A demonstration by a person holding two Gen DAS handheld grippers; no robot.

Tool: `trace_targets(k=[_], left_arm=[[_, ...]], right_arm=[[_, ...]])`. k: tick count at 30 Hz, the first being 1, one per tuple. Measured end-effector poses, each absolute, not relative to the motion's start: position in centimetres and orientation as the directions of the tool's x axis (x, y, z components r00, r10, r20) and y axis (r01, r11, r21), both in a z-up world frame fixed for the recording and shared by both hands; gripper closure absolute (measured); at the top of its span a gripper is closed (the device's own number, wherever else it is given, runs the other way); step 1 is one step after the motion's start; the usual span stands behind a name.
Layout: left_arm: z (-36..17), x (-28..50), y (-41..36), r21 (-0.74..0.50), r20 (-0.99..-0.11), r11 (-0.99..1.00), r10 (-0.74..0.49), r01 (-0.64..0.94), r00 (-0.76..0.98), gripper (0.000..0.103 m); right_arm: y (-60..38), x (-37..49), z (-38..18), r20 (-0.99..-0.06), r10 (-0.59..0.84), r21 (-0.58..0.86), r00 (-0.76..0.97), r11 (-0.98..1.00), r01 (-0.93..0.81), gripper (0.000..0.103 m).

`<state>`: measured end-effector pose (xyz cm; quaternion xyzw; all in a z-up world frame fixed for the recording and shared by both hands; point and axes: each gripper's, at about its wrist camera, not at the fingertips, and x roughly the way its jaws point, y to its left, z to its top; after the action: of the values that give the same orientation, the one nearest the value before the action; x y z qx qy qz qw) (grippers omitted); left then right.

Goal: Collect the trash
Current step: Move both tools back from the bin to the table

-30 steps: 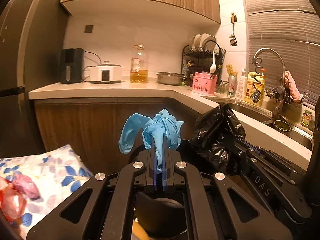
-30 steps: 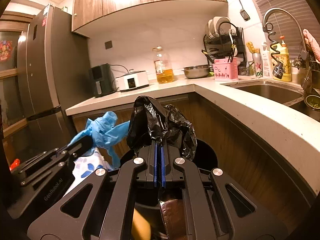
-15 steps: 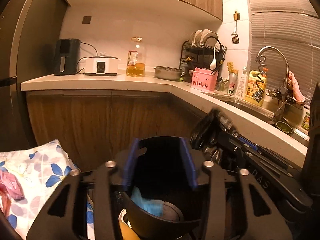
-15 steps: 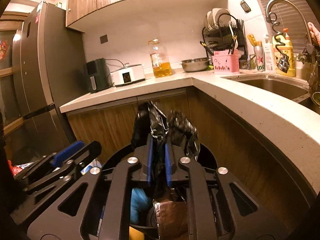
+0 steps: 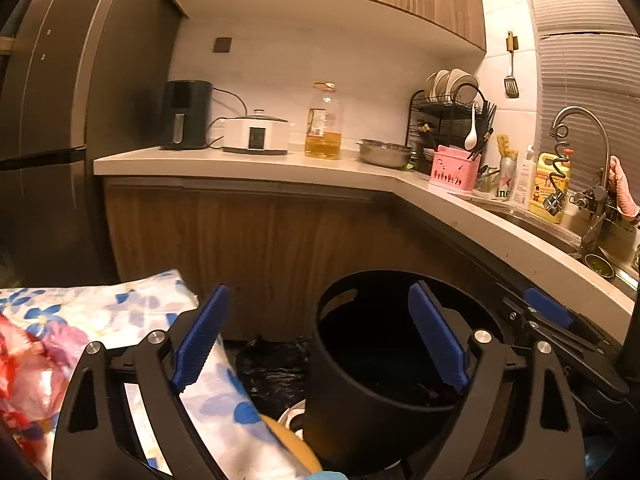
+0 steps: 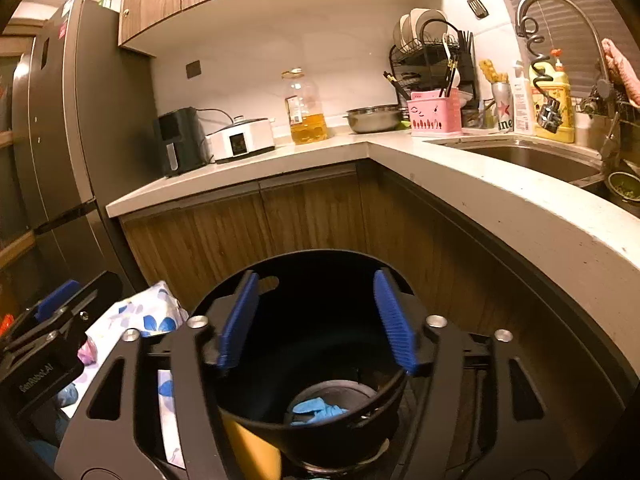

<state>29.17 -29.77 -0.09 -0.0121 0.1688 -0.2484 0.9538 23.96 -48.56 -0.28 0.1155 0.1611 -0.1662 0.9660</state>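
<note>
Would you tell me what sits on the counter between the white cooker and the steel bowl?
A large oil bottle, partly filled with yellow oil, stands between the white cooker and the steel bowl; both wrist views show it.

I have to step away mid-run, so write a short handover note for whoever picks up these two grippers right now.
Left gripper: open, holding nothing, over the black round trash bin.
Right gripper: open, holding nothing, over the same bin.
The crumpled blue glove lies at the bottom of the bin. A black plastic bag lies just left of the bin.
Done: glove is binned.
Left: probably check the floral cloth area for more trash.
</note>
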Motion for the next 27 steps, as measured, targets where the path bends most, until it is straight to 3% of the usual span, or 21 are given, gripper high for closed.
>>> trace_targets(k=[8,27], left_arm=[[0.4,26.3,-26.3,-0.081,-0.305,0.908,-0.415,0.41,0.857,0.006],[-0.6,17.7,-13.8,-0.083,-0.319,0.981,-0.193,0.176,0.928,0.006]], right_arm=[[-45.7,21.2,0.3,-0.351,-0.31,0.131,0.884,0.918,0.374,0.025],[-34.7,14.3,0.0,-0.316,-0.237,0.106,0.918,0.953,0.283,0.023]])
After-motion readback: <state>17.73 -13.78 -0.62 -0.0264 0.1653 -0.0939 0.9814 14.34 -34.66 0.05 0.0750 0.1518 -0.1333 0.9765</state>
